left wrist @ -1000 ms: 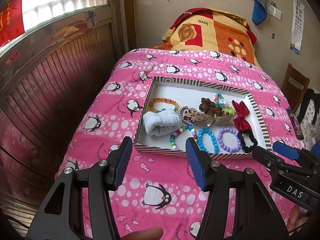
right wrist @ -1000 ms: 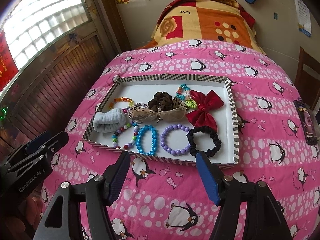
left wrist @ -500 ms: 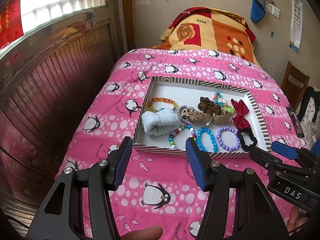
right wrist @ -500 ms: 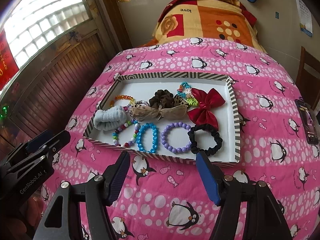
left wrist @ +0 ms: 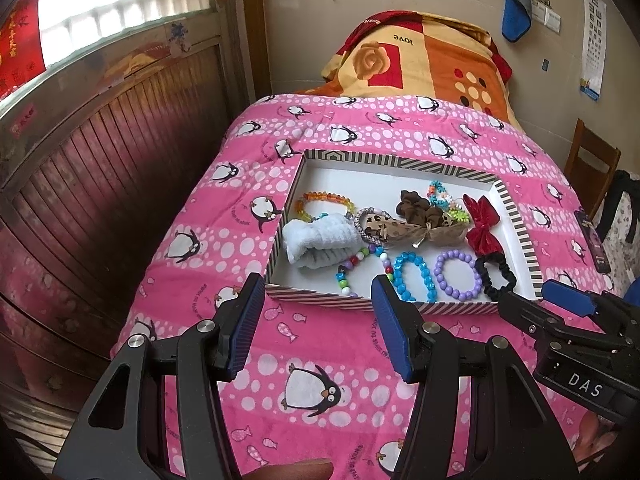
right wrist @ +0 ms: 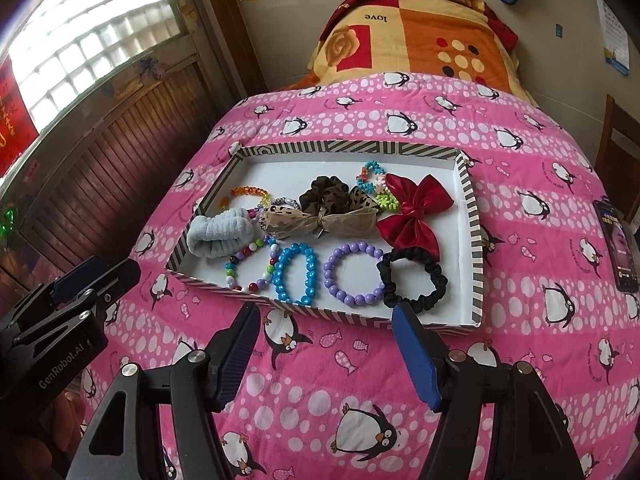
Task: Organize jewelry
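A striped-rim white tray (left wrist: pixel 528 248) (right wrist: pixel 476 240) lies on the pink penguin bedspread. It holds a blue bead bracelet (left wrist: pixel 414 276) (right wrist: pixel 296 272), a purple bead bracelet (left wrist: pixel 458 276) (right wrist: pixel 354 276), a black scrunchie (left wrist: pixel 496 276) (right wrist: pixel 414 282), a multicolour bead bracelet (right wrist: pixel 250 266), a pale blue towel band (left wrist: pixel 320 242) (right wrist: pixel 220 236), a brown ribbon bow (right wrist: pixel 320 222), a brown scrunchie (right wrist: pixel 324 196) and a red bow (left wrist: pixel 482 226) (right wrist: pixel 416 212). My left gripper (left wrist: pixel 316 328) and right gripper (right wrist: pixel 326 354) are open and empty, just short of the tray's near rim.
A phone (right wrist: pixel 618 244) lies on the bedspread right of the tray. A folded orange quilt (left wrist: pixel 416 60) sits at the bed's head. A wood-panelled wall (left wrist: pixel 100 184) runs along the left. A wooden chair (left wrist: pixel 592 164) stands at the right.
Both grippers have drawn back a little from the tray and risen slightly. Nothing in the tray has moved. Both stay open.
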Motion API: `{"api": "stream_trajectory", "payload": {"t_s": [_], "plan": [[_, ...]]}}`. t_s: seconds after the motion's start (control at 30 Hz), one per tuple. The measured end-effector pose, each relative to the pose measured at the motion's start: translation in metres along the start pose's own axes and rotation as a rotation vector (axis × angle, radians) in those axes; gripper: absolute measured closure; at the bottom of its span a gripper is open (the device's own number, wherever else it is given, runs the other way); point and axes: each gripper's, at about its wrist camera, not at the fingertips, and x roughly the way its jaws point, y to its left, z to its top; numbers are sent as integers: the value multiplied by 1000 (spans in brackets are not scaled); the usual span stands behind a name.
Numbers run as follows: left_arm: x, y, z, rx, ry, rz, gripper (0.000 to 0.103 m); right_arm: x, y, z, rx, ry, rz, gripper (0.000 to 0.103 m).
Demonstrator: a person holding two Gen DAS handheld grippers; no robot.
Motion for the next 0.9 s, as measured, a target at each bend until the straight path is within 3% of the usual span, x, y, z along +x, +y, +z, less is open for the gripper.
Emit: {"api": "stream_trajectory", "payload": {"t_s": [0.9], "plan": [[2, -6, -7, 12, 16, -17, 48, 4, -2, -9, -9, 18, 29, 37]]}}
